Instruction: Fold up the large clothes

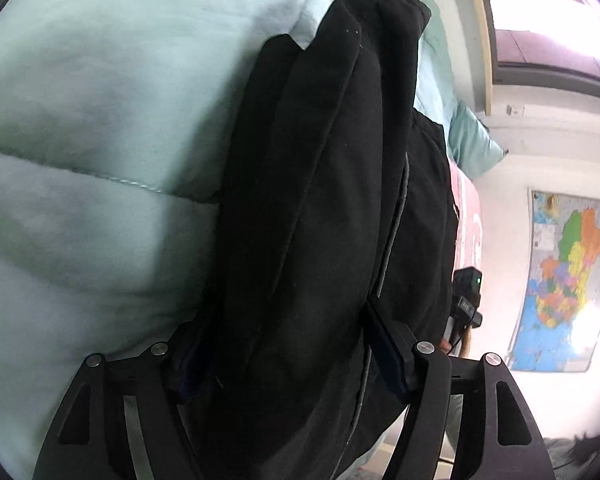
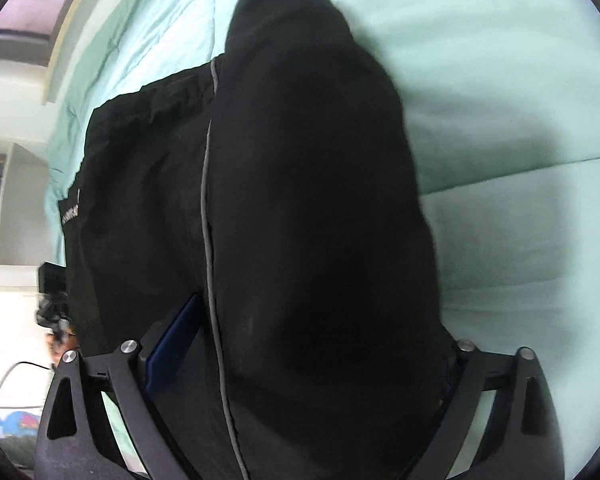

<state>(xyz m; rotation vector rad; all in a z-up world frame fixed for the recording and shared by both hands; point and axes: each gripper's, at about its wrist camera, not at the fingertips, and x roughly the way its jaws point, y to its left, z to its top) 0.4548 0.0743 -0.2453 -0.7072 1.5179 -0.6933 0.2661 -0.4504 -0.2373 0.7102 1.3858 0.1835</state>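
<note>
A large black garment (image 1: 316, 184) with a thin grey piping line fills the middle of both views (image 2: 308, 184). It is bunched into thick folds and hangs or lies over a mint-green quilt (image 1: 80, 140). My left gripper (image 1: 288, 344) is shut on a thick bundle of the black fabric, its blue-padded fingers (image 1: 388, 356) pressed on either side. My right gripper (image 2: 300, 360) is likewise shut on the garment, with a blue pad (image 2: 172, 340) showing at its left finger. The right gripper's body shows at the garment's right edge in the left wrist view (image 1: 466, 292).
The mint-green quilt (image 2: 520, 140) covers the bed. A pillow (image 1: 472, 140) and a pink printed cloth (image 1: 470, 216) lie at the bed's edge. A coloured map (image 1: 564, 276) hangs on the wall. A window (image 1: 548, 20) and shelving (image 2: 4, 200) stand at the sides.
</note>
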